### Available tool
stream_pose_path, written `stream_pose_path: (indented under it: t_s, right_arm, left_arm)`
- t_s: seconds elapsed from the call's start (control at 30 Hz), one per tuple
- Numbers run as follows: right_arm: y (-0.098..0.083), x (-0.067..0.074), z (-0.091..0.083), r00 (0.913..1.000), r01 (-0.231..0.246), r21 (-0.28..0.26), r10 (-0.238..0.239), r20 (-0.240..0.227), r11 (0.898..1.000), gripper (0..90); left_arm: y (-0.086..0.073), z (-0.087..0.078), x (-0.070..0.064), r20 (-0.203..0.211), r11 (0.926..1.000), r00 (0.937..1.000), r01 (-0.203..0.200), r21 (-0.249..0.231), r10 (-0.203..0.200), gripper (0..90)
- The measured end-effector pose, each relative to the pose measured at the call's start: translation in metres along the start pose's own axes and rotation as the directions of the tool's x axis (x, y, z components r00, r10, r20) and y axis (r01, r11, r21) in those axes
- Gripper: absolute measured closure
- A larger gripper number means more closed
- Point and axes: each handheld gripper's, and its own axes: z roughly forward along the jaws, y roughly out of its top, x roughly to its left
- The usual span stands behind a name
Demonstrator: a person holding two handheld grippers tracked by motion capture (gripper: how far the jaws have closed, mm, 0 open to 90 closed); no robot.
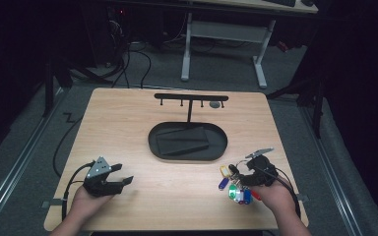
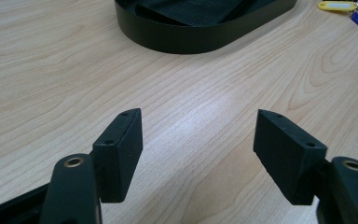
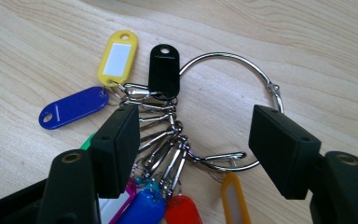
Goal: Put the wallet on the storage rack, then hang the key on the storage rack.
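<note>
Nearest, the right tongs (image 3: 193,140) stand wide over a silver metal ring of coloured plastic key tags (image 3: 168,116) lying on the pale wooden counter (image 2: 205,88), gripping nothing; left tongs (image 2: 198,144) gape empty; beyond, a black oval tray (image 1: 187,140).

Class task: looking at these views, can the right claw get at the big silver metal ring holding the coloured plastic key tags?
Probably yes. The right claw is open over the silver metal ring, which lies flat on the wooden table. Nothing covers the ring; the clustered clips and coloured plastic key tags sit mostly leftward.
</note>
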Motion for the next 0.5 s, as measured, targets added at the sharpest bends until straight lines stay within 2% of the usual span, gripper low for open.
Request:
stream_pose_path:
  t_s: [0.2,0.3,0.37,0.5]
  right_arm:
    - [0.004,-0.008,0.003,0.9999,-0.008,0.013,0.009,-0.015,1.0,34.2]
    - [0.006,-0.01,0.007,0.9996,-0.016,0.025,0.017,-0.022,1.0,34.6]
    - [0.009,-0.012,0.009,0.9995,-0.013,0.04,0.014,-0.028,0.999,35.5]
    - [0.019,-0.018,0.009,0.9996,-0.011,0.098,0.013,-0.024,0.995,40.3]
  left_arm:
    - [0.0,-0.001,0.0,-0.003,1.0,1.0,-0.009,-0.004,0.009,32.6]
    - [-0.003,-0.002,0.003,-0.005,0.9999,0.9999,0.012,0.002,-0.012,32.5]
    - [-0.005,-0.004,0.003,-0.011,1.0,0.9999,0.005,0.006,-0.004,32.5]
    - [-0.006,-0.012,0.004,-0.014,0.9996,0.9996,0.023,-0.014,-0.024,32.6]
